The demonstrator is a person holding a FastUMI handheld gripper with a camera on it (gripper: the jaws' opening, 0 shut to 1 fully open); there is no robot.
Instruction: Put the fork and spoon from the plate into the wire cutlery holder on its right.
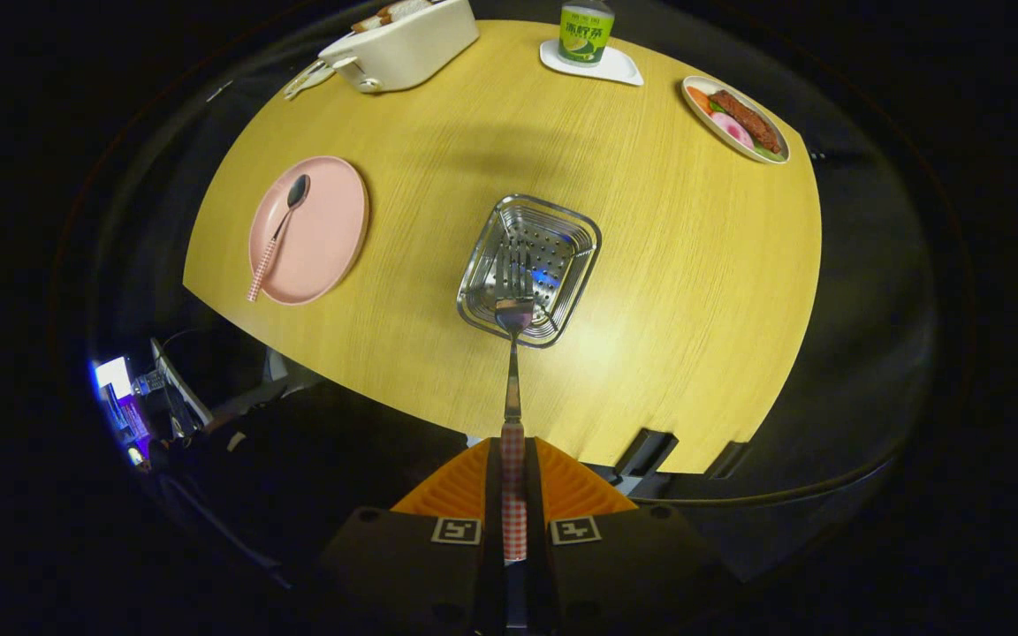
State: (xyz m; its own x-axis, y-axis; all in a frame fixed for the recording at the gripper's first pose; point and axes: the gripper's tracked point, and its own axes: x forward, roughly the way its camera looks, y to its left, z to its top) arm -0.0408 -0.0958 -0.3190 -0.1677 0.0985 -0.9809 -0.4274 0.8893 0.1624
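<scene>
Gripper view, looking down on a round wooden table (650, 265). At the bottom centre of the frame the gripper (513, 481) has its jaws closed together on the checked handle of the fork (513, 353), both fingers pressing on it from either side. The fork runs straight ahead from the fingers toward the middle of the frame, its tines lying over the near rim and open mouth of the wire cutlery holder (562, 238); whether the tines touch the holder or hang above it cannot be told. The holder's perforated floor looks bare, so nothing appears to have been dropped in as yet. At the left of the frame, well apart from the holder, the pink plate (332, 221) carries the spoon (279, 231), lying diagonally with its bowl toward the upper part of the plate and its checked handle reaching past the lower rim. Along the top of the frame stand a white toaster (403, 44), a drink can (586, 31) on a white coaster and a dish of food (736, 119). By this showing the task is under halfway: the fork is lifted and lined up but unreleased, and the spoon is untouched.
</scene>
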